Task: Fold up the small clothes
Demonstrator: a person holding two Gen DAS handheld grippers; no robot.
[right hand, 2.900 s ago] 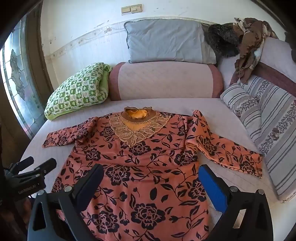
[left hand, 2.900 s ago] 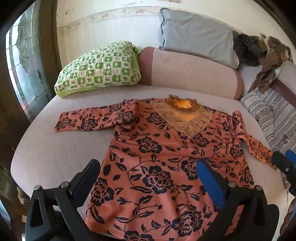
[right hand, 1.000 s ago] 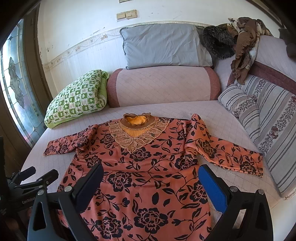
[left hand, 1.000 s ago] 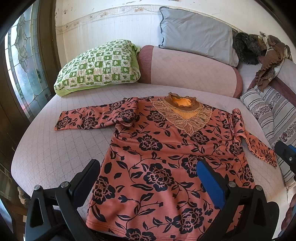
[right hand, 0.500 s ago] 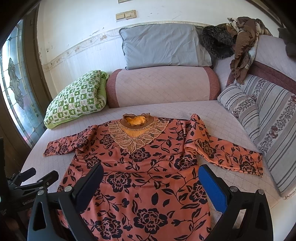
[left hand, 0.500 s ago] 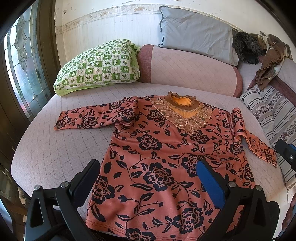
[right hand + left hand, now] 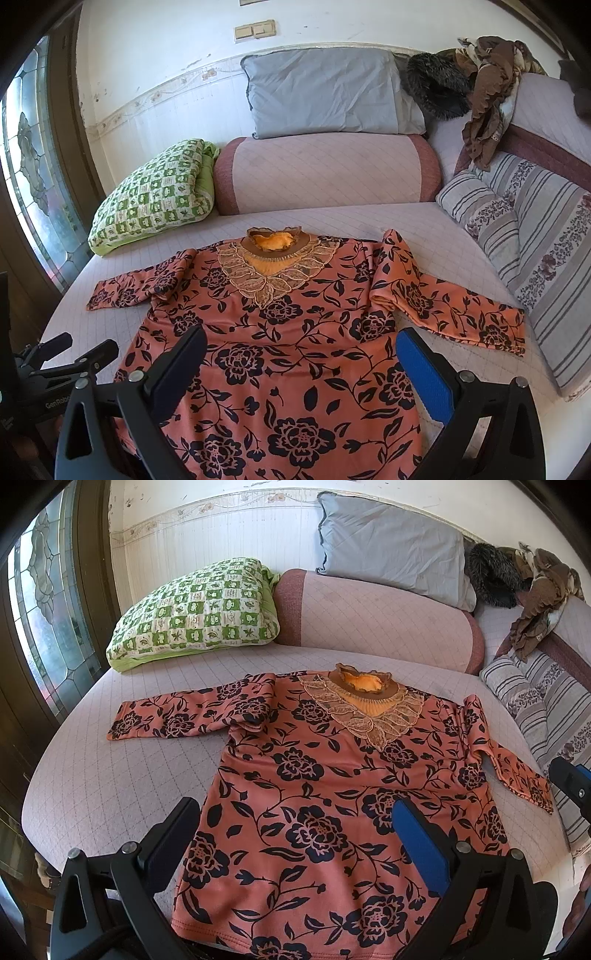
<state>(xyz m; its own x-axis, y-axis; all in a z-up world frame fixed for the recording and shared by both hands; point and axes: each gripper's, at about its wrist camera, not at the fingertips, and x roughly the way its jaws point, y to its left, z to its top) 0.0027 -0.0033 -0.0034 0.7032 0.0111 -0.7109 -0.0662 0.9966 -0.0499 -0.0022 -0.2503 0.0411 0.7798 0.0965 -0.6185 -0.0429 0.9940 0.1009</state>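
Floral top (image 7: 332, 794) lies flat, face up on the bed (image 7: 110, 775), both sleeves spread out; I judge no fold made yet. My left gripper (image 7: 295, 834) and right gripper (image 7: 301, 362) hover over the hem, both wide, empty.

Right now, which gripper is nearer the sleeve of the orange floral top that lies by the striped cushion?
Right. The right gripper hovers open just beside that sleeve; the left gripper hovers open over the hem's other side.
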